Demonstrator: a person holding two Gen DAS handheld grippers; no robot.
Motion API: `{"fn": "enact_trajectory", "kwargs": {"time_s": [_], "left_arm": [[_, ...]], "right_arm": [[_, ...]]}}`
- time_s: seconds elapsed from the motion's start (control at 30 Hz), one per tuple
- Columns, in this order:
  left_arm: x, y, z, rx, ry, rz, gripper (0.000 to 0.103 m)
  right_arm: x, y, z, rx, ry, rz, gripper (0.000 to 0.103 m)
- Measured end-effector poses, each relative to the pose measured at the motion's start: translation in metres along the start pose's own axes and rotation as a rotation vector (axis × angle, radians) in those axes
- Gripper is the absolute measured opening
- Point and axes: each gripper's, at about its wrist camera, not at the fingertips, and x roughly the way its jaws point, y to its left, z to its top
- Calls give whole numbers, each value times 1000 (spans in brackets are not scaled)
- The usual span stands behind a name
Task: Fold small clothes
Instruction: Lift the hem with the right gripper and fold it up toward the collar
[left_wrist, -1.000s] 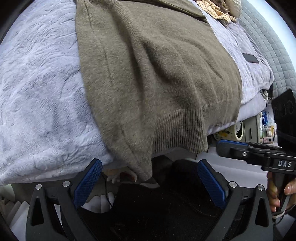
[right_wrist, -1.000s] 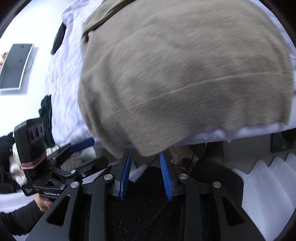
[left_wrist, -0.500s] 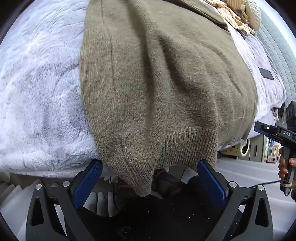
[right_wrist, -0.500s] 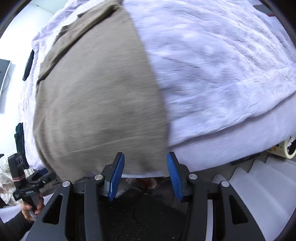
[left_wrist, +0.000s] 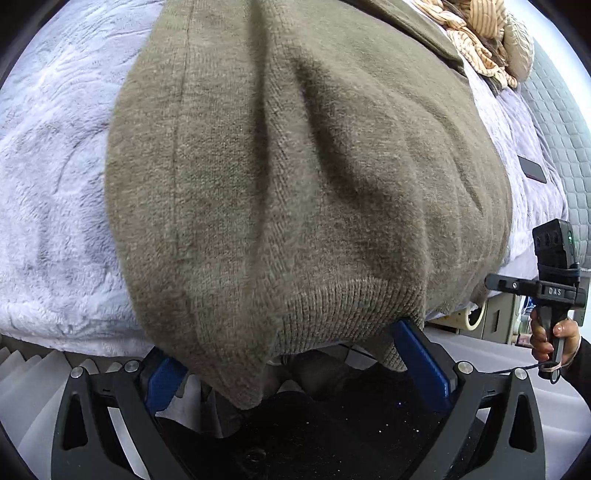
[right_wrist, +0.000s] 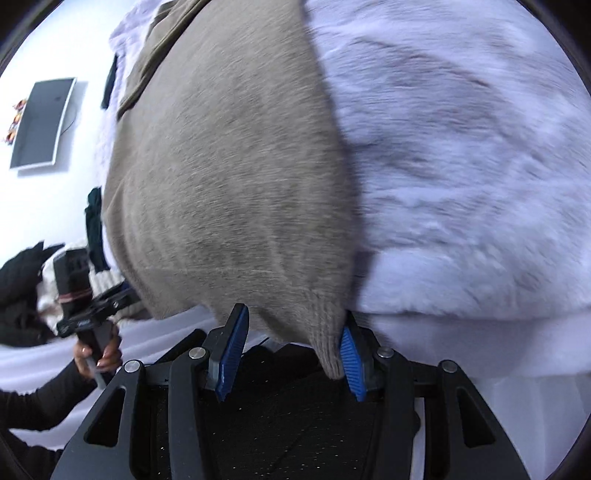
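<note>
Your left gripper (left_wrist: 295, 365) and right gripper (right_wrist: 291, 354) stand spread apart, the sweater (left_wrist: 295, 177) hem draping between each pair of pads.

The sweater (left_wrist: 295, 177) lies spread on the blanket (left_wrist: 55, 192) that covers the bed, its ribbed hem (left_wrist: 343, 317) hanging over the bed's near edge. The left gripper (left_wrist: 295, 373) sits below that hem, which drapes down between its jaws. The right gripper (right_wrist: 288, 358) sits at the sweater's other corner (right_wrist: 325, 339), which hangs just beside its right-hand jaw. A heap of clothes (left_wrist: 480, 40) lies at the bed's far end, behind the sweater. A phone (left_wrist: 532, 168) rests on the blanket to the sweater's right.
</note>
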Motion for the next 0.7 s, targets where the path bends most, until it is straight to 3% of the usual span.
{"fn": "enact_trajectory", "kwargs": {"time_s": [0.2,0.23,0.27,0.3,0.37,0.43,0.5,0.53,0.7], "left_arm": [[6,-5,4,-26,-12,23,102],[6,-6,4,-26,-19,36,94],[7,-10,3,-24,-25,61,83],[6,-12,2,-23,-25,70,76],[3,-11,0,-25,-21,51,35],[-1,-13,-2,-32,-17,19,20],[-9,-18,-1,-34,-30,12,19],[-15,-21,-1,-37,-41,6,12],[-39,-34,4,-54,-92,-3,12]], "right_arm": [[8,-4,6,5,31,49,50],[8,-5,6,16,34,52,45],[5,-9,5,28,39,66,18],[3,-11,4,39,48,73,9],[-6,-10,-2,31,39,99,9],[-12,-2,-6,12,29,120,9],[-19,4,-8,4,16,144,9],[-24,6,-9,3,7,159,9],[-39,19,-6,0,-27,221,9]]}}
